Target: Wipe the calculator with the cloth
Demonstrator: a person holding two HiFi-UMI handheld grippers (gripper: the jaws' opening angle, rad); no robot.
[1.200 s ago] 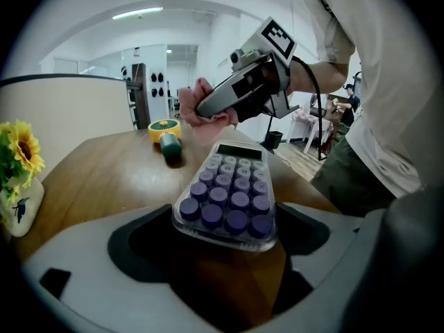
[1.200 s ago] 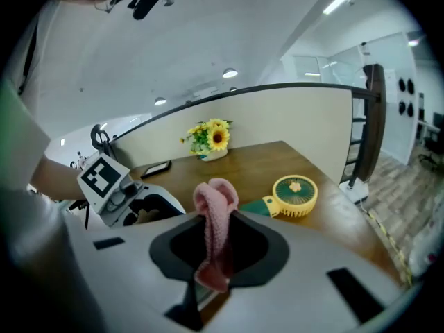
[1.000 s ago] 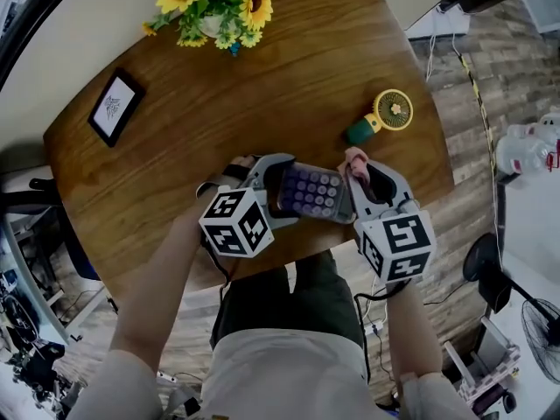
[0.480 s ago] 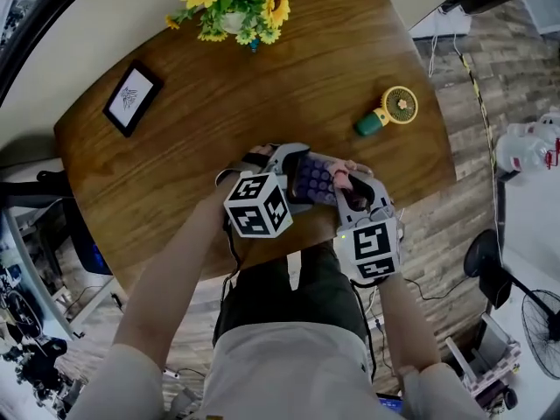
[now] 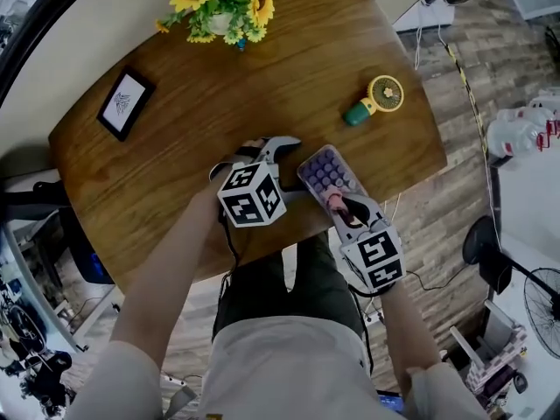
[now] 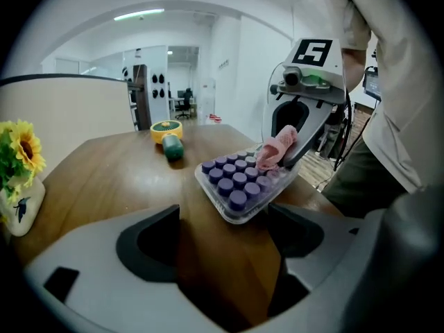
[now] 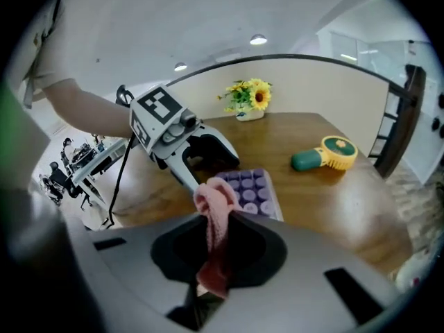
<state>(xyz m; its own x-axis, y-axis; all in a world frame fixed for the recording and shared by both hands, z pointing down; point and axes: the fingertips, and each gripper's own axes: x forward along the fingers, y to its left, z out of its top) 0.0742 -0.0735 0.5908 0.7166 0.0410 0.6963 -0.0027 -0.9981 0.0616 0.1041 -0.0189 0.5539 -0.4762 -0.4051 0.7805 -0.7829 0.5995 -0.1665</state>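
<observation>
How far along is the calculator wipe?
Done: the right gripper is clamped on the pink cloth, and the cloth sits on the calculator keys at the end nearest the person. In hand: wiping there. The left gripper jaws have just been closing slightly; they stand apart over bare table, with the calculator just ahead. Left: the far keys.

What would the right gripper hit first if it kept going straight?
The calculator: the right gripper points down at it, and its pink cloth seems to rest on it.

Crumpled pink cloth [image 5: 333, 201] touches the purple-keyed calculator [image 5: 323, 172] at its near end.
</observation>
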